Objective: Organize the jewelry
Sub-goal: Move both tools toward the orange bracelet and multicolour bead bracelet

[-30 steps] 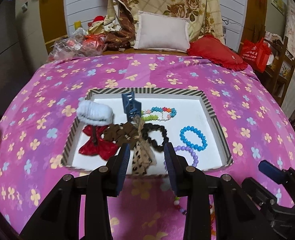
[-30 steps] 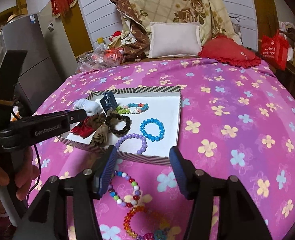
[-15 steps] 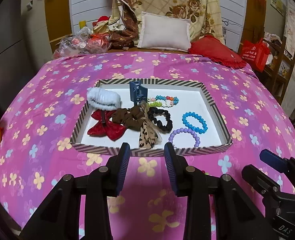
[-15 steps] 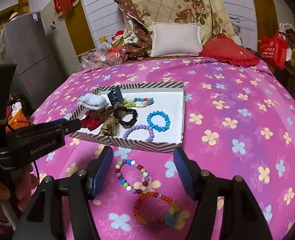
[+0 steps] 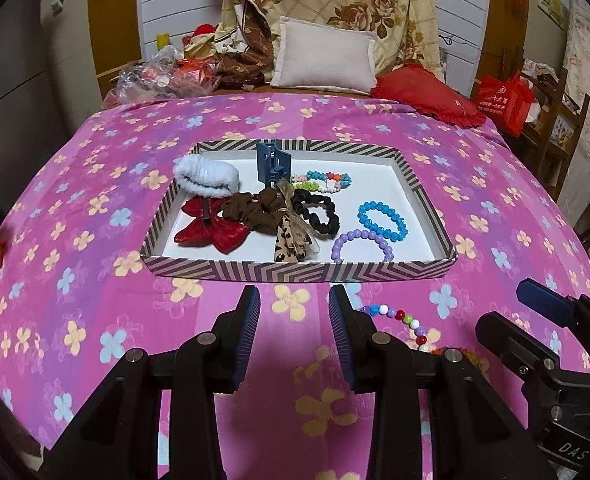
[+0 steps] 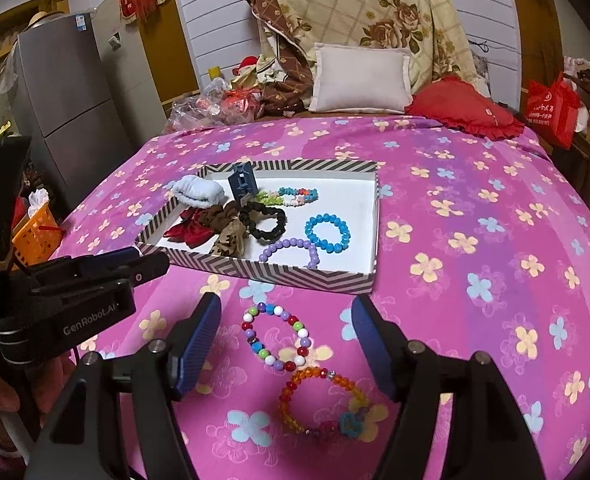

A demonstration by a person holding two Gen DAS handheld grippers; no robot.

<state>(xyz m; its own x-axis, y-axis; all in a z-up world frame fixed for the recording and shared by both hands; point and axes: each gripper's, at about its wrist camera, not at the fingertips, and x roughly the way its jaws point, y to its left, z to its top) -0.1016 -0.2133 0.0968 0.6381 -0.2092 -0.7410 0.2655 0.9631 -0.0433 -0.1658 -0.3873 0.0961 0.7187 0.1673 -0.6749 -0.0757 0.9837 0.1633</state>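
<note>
While both grippers hang over the flowered pink bedspread [image 6: 475, 208], the striped tray [image 6: 279, 274] lies a little farther up the bed and serves as the marker for everything else. Nearest of all, on the near side of the tray, the right gripper [image 6: 285, 330] has its jaws opening wide with nothing pressed between them; below them on the cloth lie a multicoloured bead bracelet [image 6: 277, 336] and, nearer still, an orange bead bracelet [image 6: 323, 402], just touching each other and both outside the tray. Left of these, the left gripper [image 5: 294, 322] stands half open and empty, its tips just short of the tray's near wall.

Inside the tray, along the near edge, sit a purple bead bracelet [image 5: 361, 245], a leopard-print ribbon [image 5: 291, 240] and a red bow [image 5: 213, 226]. Behind them come a blue bead bracelet [image 5: 383, 222], a black scrunchie [image 5: 319, 216] and a brown scrunchie [image 5: 255, 210]. Toward the tray's far wall rest a white fluffy band [image 5: 207, 178], an upright blue hair claw [image 5: 273, 164] and a pastel bead bracelet [image 5: 321, 182].

Beyond the tray, a white pillow [image 5: 325, 58] and a red cushion [image 5: 429, 94] lie at the head of the bed.
</note>
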